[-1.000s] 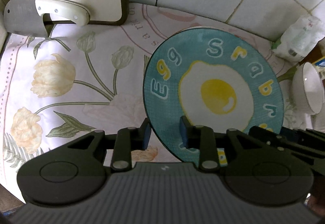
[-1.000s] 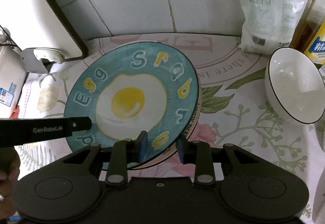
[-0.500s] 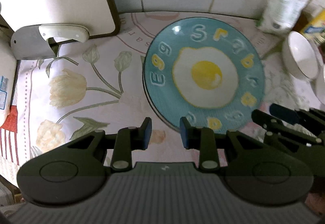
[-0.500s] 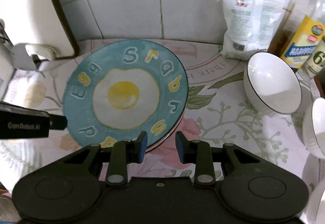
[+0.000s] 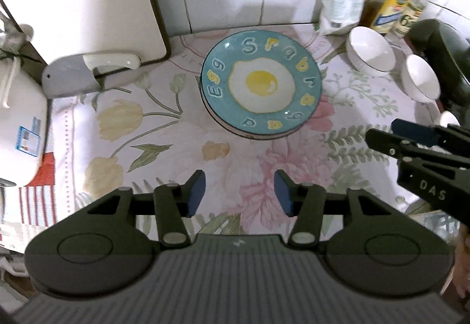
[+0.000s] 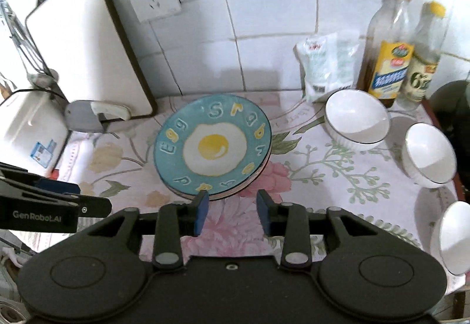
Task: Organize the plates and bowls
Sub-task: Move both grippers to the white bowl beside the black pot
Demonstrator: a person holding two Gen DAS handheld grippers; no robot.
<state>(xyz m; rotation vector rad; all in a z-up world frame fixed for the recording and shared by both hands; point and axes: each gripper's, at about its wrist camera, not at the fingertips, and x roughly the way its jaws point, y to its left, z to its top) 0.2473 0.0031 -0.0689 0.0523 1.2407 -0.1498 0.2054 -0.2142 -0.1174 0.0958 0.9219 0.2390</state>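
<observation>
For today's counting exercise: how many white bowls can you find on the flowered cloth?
3: the largest white bowl stands in front of the bottles, a smaller white bowl to its right, and a third bowl is cut off at the right edge. More may lie out of view.

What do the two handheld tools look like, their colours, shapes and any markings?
Both are matte black plastic. The left tool and right tool each have two slim fingers with blue pads, silver pivot pins, round embossed discs on wide shoulders and a ribbed grey body. White lettering reads "GenRobot.AI" on the left and "DAS" on the right. No cables or sleeves show.
</observation>
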